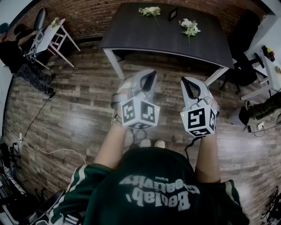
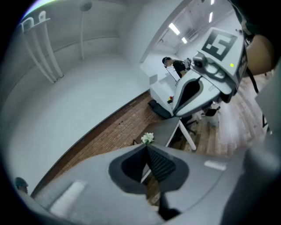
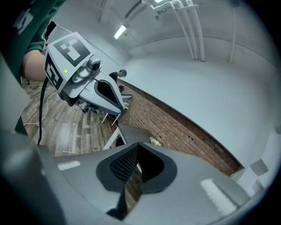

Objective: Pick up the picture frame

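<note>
The picture frame [image 1: 173, 14], small and dark, stands at the far edge of a dark table [image 1: 145, 35], between two bunches of white flowers [image 1: 150, 11] [image 1: 189, 27]. The person stands well short of the table and holds both grippers up at chest height. My left gripper [image 1: 149, 75] and right gripper [image 1: 188, 81] are side by side, both shut with nothing between the jaws. In the left gripper view, the left gripper [image 2: 147, 146] has its jaws closed to a point, with flowers [image 2: 148, 138] beyond. The right gripper [image 3: 138, 145] looks the same in its own view. The frame is not discernible in either gripper view.
A wooden floor [image 1: 79, 110] lies between the person and the table. A brick wall [image 1: 88, 17] runs behind it. A white folding stand [image 1: 55, 33] and a seated person [image 1: 17, 50] are at the left, a black office chair [image 1: 243, 66] at the right. Cables [image 1: 44, 151] trail on the floor.
</note>
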{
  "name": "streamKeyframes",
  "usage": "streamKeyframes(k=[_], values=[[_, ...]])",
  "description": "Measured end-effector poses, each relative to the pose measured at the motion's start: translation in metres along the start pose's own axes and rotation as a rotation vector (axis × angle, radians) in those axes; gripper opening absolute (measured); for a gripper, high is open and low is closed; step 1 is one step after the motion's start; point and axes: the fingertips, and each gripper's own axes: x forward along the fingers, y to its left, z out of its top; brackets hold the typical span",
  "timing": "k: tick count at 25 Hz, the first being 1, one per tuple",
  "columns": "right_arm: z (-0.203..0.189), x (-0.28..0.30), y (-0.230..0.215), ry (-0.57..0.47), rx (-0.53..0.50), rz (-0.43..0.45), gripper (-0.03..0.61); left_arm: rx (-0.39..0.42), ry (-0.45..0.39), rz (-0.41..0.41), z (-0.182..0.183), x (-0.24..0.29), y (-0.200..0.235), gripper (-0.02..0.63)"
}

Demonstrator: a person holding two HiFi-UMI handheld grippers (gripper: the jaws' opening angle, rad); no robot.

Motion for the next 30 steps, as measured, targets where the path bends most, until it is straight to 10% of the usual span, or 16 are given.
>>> streamKeyframes(k=[30], values=[[0.029,0.022,0.022,0.014,-0.035,-0.021,0.006,-0.009,-0.009,-0.016,-0.036,-0.013,0.026,0.002]])
